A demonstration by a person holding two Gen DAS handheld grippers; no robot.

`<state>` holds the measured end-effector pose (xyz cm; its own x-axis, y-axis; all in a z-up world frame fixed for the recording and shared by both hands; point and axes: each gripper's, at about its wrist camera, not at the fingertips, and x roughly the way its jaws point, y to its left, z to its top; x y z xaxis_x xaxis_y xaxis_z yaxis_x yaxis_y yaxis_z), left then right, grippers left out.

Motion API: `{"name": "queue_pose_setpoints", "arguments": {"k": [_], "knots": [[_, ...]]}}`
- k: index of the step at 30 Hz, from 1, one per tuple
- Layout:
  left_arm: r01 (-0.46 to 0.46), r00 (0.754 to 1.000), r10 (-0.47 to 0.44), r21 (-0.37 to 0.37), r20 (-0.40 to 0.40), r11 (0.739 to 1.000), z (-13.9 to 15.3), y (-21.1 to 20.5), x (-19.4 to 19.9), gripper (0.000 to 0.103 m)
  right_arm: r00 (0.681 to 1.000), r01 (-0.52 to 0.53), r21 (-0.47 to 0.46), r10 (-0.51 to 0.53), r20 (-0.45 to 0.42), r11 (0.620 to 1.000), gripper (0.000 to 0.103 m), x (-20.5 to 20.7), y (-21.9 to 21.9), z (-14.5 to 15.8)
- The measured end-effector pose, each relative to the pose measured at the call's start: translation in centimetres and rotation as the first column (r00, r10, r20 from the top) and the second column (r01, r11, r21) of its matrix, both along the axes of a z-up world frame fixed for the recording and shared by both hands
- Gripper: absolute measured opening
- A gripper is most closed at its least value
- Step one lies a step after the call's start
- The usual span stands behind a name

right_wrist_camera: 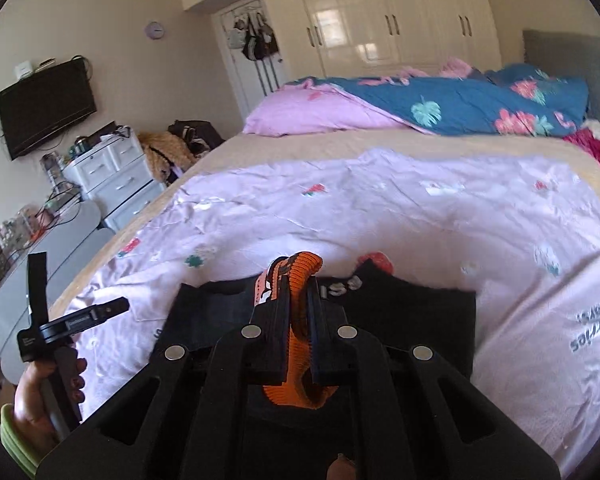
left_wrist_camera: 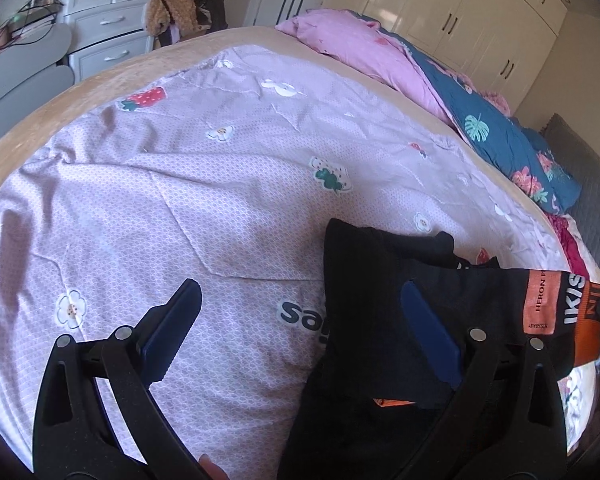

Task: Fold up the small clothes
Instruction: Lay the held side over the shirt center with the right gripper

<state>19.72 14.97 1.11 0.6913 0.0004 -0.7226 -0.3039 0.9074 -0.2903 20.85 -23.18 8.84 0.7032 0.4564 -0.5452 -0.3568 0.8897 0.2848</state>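
Observation:
Black underwear with an orange waistband lies on the lilac printed sheet. My left gripper is open, its right finger over the black fabric and its left finger over the sheet. In the right wrist view my right gripper is shut on the orange waistband, bunched between the fingers. The black body of the underwear spreads flat beyond it. The left gripper's handle shows at the lower left of that view.
A pink and blue floral duvet is heaped at the far side of the bed. A red garment lies at the right. White drawers and a grey desk stand left of the bed.

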Motion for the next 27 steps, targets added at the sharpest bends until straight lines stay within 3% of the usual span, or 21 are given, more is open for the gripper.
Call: {"name": "queue_pose_setpoints", "arguments": {"k": [9, 17, 19, 20, 21, 22, 26, 27], "knots": [[0.099, 0.991, -0.100, -0.015, -0.084, 0.995, -3.1, -2.6, 2.1, 0.093, 0.990, 0.085, -0.042, -0.089, -0.105, 0.995, 0.007, 1.6, -2.0, -4.2], [0.099, 0.988, -0.107, -0.071, -0.115, 0.992, -4.7, -2.5, 3.1, 0.093, 0.984, 0.105, -0.062, -0.113, -0.139, 0.993, 0.008, 1.9, -2.1, -5.4], [0.108, 0.986, -0.117, -0.082, -0.114, 0.991, -4.8, -2.7, 3.2, 0.093, 0.982, 0.106, -0.081, -0.118, -0.148, 0.991, 0.012, 2.0, -2.0, -5.8], [0.113, 0.986, -0.122, -0.081, -0.113, 0.990, -4.8, -2.8, 3.2, 0.093, 0.981, 0.115, -0.099, -0.129, -0.147, 0.988, 0.020, 1.9, -2.0, -5.9], [0.115, 0.986, -0.123, -0.076, -0.113, 0.990, -4.9, -2.9, 3.2, 0.093, 0.980, 0.124, -0.113, -0.140, -0.145, 0.986, 0.038, 1.9, -2.1, -6.1], [0.116, 0.986, -0.124, -0.072, -0.116, 0.991, -4.9, -3.0, 3.3, 0.093, 0.978, 0.134, -0.119, -0.151, -0.143, 0.984, 0.043, 1.8, -2.1, -6.2], [0.098, 0.987, -0.107, -0.082, -0.118, 0.992, -5.2, -2.7, 3.3, 0.093, 0.976, 0.133, -0.109, -0.149, -0.158, 0.985, 0.044, 1.7, -2.3, -6.4], [0.094, 0.988, -0.104, -0.085, -0.119, 0.992, -5.3, -2.6, 3.3, 0.089, 0.976, 0.130, -0.106, -0.146, -0.161, 0.986, 0.044, 1.6, -2.4, -6.4]]}}
